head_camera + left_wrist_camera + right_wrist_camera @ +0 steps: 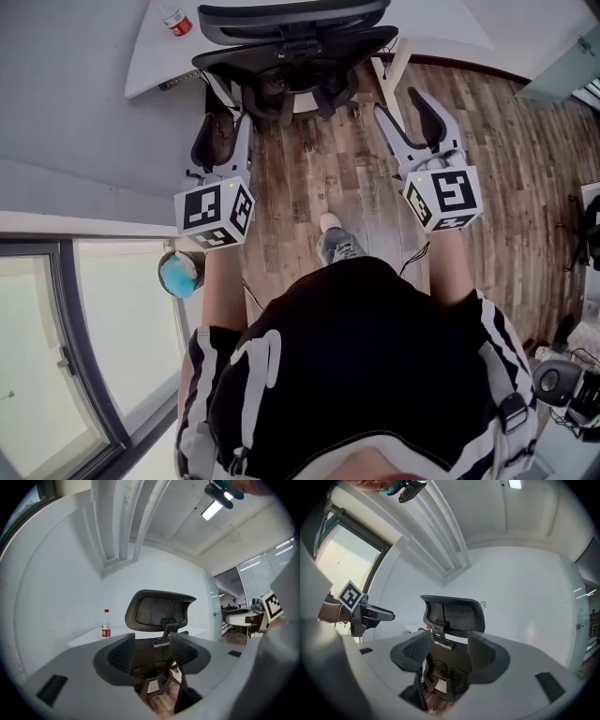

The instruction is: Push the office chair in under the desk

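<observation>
Office chair [292,47] just ahead of left gripper [228,127] and right gripper [401,108], both released, empty.

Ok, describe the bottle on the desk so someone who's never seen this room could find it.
Start at the white desk against the wall, where the black office chair sits. Left of the chair, a clear bottle stands upright on the desktop. Its red cap and red label set it apart.

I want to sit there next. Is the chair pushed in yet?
Done: the chair stands at the desk, its back facing the grippers. In hand: the left gripper and right gripper are open behind it, touching nothing. Left: press on the chair and push it under.
</observation>
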Action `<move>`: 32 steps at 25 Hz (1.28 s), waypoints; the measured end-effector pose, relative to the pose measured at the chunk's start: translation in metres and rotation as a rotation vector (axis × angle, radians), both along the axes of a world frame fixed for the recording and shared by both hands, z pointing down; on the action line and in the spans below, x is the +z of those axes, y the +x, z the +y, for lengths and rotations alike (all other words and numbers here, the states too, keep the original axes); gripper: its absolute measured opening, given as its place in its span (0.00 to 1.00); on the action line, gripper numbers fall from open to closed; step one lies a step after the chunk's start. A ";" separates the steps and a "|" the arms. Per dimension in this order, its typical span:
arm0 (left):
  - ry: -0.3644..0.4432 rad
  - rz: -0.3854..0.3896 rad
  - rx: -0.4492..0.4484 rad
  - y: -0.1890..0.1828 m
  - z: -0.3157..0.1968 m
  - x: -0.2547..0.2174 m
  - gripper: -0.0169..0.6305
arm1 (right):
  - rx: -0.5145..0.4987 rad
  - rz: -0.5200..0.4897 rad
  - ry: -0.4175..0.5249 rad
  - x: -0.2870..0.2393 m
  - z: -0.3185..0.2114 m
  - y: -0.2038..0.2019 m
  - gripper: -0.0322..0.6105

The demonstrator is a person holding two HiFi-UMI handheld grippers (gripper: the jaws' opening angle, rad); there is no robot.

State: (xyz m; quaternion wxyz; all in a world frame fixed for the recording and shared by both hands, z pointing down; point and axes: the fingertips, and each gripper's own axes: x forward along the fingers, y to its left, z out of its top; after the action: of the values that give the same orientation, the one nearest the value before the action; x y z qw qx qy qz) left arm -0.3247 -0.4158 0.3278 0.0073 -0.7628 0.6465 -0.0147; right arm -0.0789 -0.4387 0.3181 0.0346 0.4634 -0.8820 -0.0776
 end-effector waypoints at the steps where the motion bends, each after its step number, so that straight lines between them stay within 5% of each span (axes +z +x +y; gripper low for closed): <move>1: 0.001 0.001 0.002 0.001 0.004 0.000 0.39 | 0.000 0.000 0.000 0.001 0.005 0.000 0.45; 32: -0.003 -0.001 0.031 0.032 0.101 0.025 0.29 | -0.016 -0.012 -0.016 0.023 0.103 0.000 0.41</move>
State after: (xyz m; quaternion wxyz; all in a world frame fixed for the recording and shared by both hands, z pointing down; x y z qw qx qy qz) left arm -0.2929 -0.3151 0.3526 0.0070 -0.7726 0.6347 -0.0160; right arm -0.0794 -0.3362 0.3413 0.0323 0.4563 -0.8866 -0.0682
